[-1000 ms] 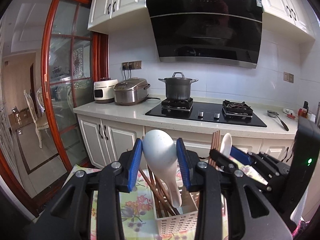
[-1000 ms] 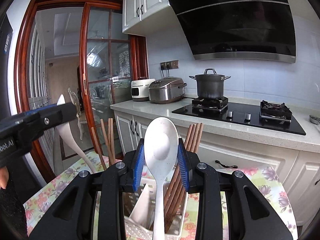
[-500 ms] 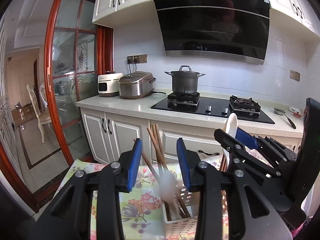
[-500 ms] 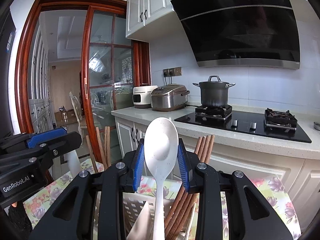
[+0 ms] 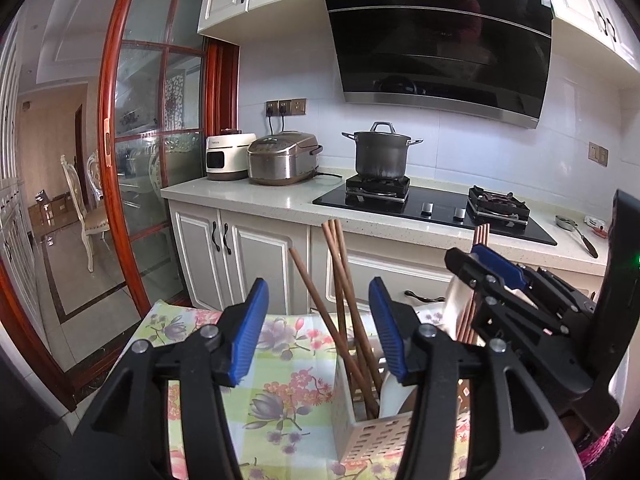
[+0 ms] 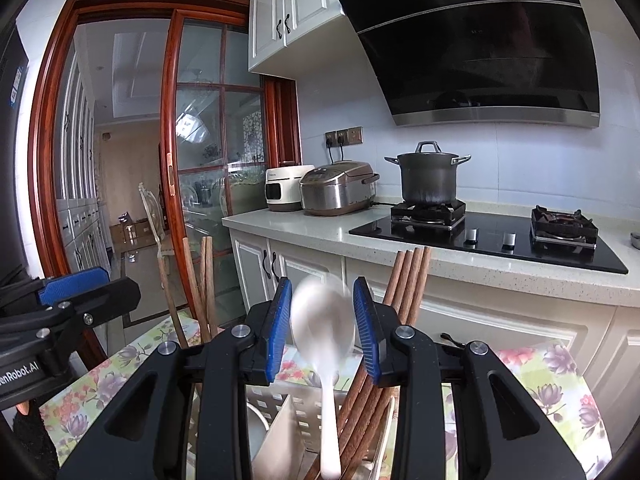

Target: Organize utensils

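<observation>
Gaping left gripper [image 5: 318, 328] fingers empty, right gripper [image 6: 321, 330] fingers flanking blurred white spoon [image 6: 323, 334]

The white spoon [image 6: 322, 328] between the right gripper's [image 6: 322, 330] blue pads is smeared by motion blur, so whether the pads touch its bowl cannot be told, and its handle tip runs out of sight near the lower edge. The white utensil caddy [image 5: 372, 438] is cut off by the bottom edge and partly covered by the left gripper's [image 5: 318, 330] black body. The chopsticks' [image 5: 344, 304] lower ends are hidden inside the caddy.
</observation>
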The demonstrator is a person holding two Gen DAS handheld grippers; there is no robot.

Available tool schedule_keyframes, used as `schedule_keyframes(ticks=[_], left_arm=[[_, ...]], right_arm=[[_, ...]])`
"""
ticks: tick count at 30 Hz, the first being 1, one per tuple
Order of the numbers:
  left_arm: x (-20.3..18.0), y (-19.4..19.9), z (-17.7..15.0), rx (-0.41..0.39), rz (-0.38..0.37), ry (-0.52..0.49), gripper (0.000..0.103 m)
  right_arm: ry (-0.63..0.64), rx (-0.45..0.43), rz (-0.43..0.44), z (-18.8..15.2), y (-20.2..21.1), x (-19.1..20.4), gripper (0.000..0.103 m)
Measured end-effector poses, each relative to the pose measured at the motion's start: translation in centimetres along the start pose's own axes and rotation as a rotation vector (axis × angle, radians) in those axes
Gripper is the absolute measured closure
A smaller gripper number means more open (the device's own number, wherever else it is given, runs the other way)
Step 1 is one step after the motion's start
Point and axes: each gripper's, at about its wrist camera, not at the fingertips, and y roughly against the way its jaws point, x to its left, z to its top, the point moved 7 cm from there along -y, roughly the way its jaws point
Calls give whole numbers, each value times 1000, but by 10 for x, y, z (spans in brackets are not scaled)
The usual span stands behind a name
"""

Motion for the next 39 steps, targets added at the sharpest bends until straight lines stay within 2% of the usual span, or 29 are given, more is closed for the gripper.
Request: schedule_keyframes(ticks=[2,6,8,13,20,28,31,39], left_arm=[[1,2,0,0,2,5,45],[2,6,-4,-3,8,17,37],[3,9,-7,-7,17,22,29],[10,18,-17,-3,47,42,21],[4,41,-34,-7,39,34,5],[-11,78,-70,37,-4,2,5],[-12,97,-82,38,-45,36,5],[-21,140,-94,-12,-77,38,5]], right_arm=[[9,-2,3,1,4,2,58],[23,-9,-2,2,13,2,57],[19,-8,-9,0,19,-1,57],[-2,7,-29,-9,41,-12,56],[-1,57,-21,-30,87,-16,46],[-34,90,22,-49,168,-11,33],[-19,115,18,-59,192,-6,30],[-21,144,32,-79,222,-2,20]])
